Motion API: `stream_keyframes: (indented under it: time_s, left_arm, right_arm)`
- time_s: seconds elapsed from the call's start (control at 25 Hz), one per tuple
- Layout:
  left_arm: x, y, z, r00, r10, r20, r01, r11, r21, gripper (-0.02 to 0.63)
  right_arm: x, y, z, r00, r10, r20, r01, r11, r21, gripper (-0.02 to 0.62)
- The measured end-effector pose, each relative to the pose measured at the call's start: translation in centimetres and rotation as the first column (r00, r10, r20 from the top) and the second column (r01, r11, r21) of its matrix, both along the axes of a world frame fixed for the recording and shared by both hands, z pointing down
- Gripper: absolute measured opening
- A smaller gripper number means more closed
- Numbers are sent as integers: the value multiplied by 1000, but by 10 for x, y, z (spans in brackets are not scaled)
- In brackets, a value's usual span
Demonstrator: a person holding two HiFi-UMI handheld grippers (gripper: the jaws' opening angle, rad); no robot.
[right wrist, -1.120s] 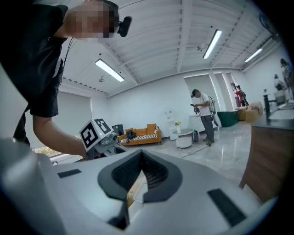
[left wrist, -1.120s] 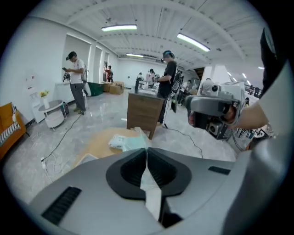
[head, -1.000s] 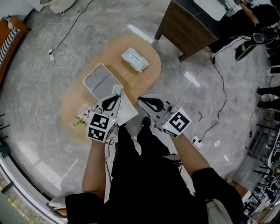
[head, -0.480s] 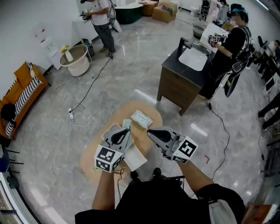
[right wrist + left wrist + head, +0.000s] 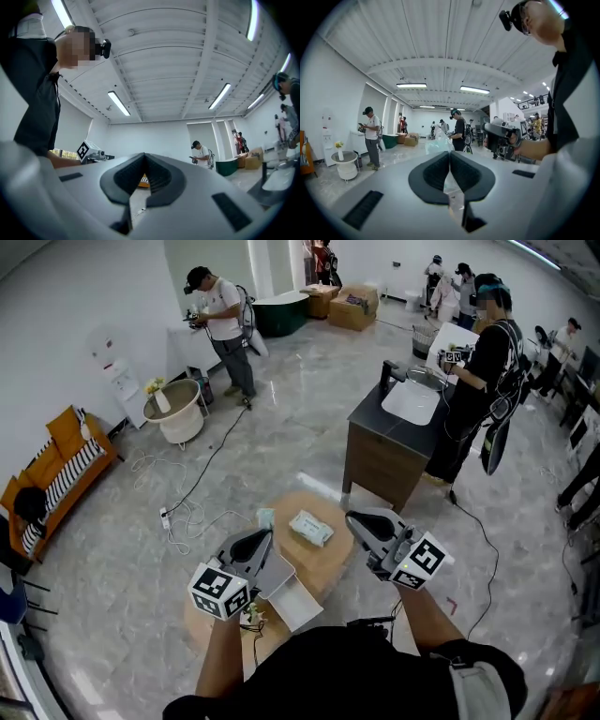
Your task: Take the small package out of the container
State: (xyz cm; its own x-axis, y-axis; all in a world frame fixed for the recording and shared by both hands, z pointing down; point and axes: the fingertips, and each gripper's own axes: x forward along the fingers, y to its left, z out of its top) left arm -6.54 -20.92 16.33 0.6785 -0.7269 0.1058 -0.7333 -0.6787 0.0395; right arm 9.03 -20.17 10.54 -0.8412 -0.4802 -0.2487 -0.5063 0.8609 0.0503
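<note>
In the head view my left gripper (image 5: 262, 535) is shut on a small pale green package (image 5: 266, 518), held high above the round wooden table (image 5: 328, 559). The left gripper view shows the same crinkled clear-green package (image 5: 438, 145) sticking out past the closed jaws of that gripper (image 5: 450, 153). My right gripper (image 5: 353, 516) hovers level with it over the table's right side. Its jaws meet at the tips in the right gripper view (image 5: 144, 154), with nothing between them. A white edge of the container (image 5: 295, 601) shows under my left gripper; the rest is hidden.
A larger white-and-green pack (image 5: 310, 528) lies on the table. A dark sink cabinet (image 5: 389, 451) stands behind it, with a person beside it. A cable (image 5: 183, 512) trails over the floor, an orange bench (image 5: 66, 460) stands at the left, and several people stand further back.
Both grippers have risen well above the table, the left one carrying the small package. The head view has tilted up from the table toward the room.
</note>
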Motion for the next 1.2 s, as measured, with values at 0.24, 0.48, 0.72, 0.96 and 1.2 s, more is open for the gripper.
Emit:
stream_keyframes:
  time_s: [0.24,0.48,0.72,0.96,1.2]
  left_arm:
    - [-3,4,-17,999,30,-44,-29,999,37,23]
    - [6,5,-28,994,91,-55,-88,994,61,23]
    - [31,8,-35,977,197,-78,-192,979,72,23]
    - [42,6,-31,967,234,-101,-228,971,66,23]
    - [48,5,-31,960,255,-115,-251,967,52,23]
  right_arm:
    - [-4,5,-2,999,5,31,-5,1000,-18,11]
    - [-7,5,-6,998,2,63,0,1000,-31,11]
    - [-7,16,0,998,-23,54,25,999,-22,11]
    - [-4,18,19,999,-15,30,16,999,-51,11]
    - [1,16,24,1000,-7,22,9,997,-77,11]
